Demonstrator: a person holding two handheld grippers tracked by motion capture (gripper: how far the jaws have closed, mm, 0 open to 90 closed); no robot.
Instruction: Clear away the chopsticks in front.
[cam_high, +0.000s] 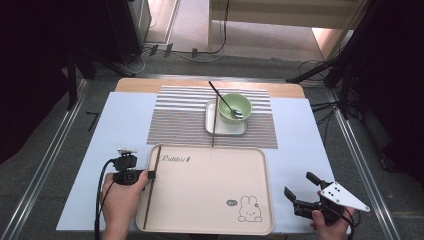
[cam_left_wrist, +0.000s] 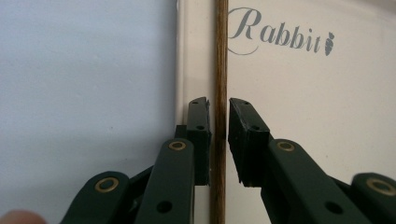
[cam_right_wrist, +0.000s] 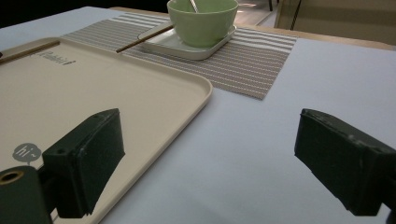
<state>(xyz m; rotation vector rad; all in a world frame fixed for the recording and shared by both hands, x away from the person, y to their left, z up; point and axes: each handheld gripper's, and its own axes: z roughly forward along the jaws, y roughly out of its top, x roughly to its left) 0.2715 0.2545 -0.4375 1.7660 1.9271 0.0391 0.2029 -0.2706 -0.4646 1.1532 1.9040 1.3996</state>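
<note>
Left gripper view: jaws flank slim wooden chopstick (cam_left_wrist: 219, 56).

Left tool (cam_left_wrist: 219, 140) straddles chopstick (cam_left_wrist: 219, 56) on tray (cam_left_wrist: 303, 102).

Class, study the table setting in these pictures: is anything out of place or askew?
Yes: the pair is split. One chopstick leans on the square plate beside the green bowl, while the other chopstick lies along the tray's left rim, between the left tool's jaws.
</note>
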